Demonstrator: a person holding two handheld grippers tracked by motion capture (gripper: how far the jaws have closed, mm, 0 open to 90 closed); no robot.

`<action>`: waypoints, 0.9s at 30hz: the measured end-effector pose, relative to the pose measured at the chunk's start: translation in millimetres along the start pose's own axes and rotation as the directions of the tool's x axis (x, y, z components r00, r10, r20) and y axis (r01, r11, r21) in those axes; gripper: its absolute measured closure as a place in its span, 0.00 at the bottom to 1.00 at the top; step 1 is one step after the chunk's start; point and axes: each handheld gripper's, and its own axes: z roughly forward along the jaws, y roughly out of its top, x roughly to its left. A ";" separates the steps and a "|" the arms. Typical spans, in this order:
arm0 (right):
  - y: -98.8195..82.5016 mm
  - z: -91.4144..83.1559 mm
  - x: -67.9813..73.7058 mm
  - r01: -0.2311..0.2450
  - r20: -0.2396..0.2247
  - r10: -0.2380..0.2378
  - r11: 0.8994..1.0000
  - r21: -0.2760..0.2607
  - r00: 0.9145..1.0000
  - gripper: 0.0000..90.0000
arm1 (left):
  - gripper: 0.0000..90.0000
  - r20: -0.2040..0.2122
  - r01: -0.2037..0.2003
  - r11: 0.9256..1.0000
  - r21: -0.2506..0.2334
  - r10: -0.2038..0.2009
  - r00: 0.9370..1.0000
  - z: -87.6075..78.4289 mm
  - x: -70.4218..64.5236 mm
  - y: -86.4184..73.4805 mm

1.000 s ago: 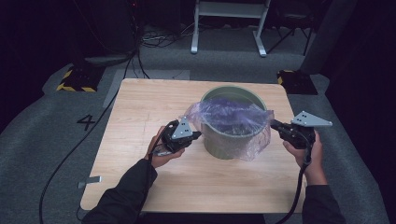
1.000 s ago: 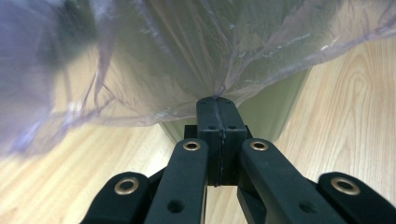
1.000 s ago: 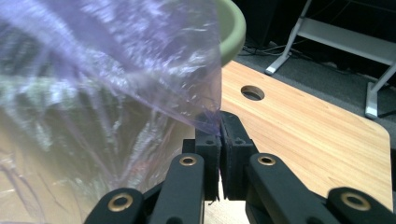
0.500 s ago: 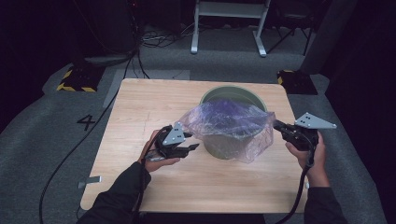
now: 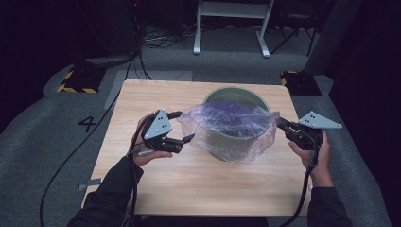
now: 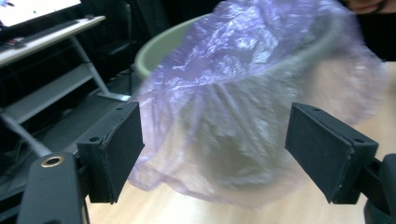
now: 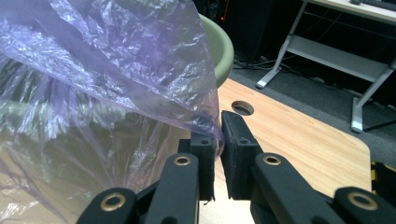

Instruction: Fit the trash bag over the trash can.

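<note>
We held the purple bag [image 5: 231,124] pinched in our right gripper [image 5: 280,124] at three o'clock of the bin [image 5: 235,125], while our left gripper [image 5: 182,127], jaws just opened wide and empty, hung at nine o'clock.

I am reading a single mark from here: a dark numeral "4" [image 5: 88,124] is showing on the grey floor [image 5: 56,142], just left of the desk [image 5: 142,94]. I am making out no other lettering.

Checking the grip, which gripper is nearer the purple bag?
Right. The right gripper pinches the purple bag at its edge; the left gripper, jaws just opened, sits slightly off its other side.
</note>
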 end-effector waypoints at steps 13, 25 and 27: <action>7.7 7.8 -3.8 0.045 0.015 -0.045 0.999 0.016 0.999 0.96 | 0.66 -0.072 -0.016 0.998 0.056 0.020 0.997 37.6 28.3 24.2; 3.7 29.7 -22.4 -0.034 0.027 0.032 0.998 0.061 0.999 0.97 | 0.81 -0.076 0.126 0.987 0.101 -0.119 0.990 83.3 54.0 25.6; 1.4 36.0 -25.3 -0.048 0.031 0.046 0.996 0.078 0.998 0.96 | 0.85 -0.068 0.155 0.981 0.117 -0.148 0.987 90.2 59.3 19.0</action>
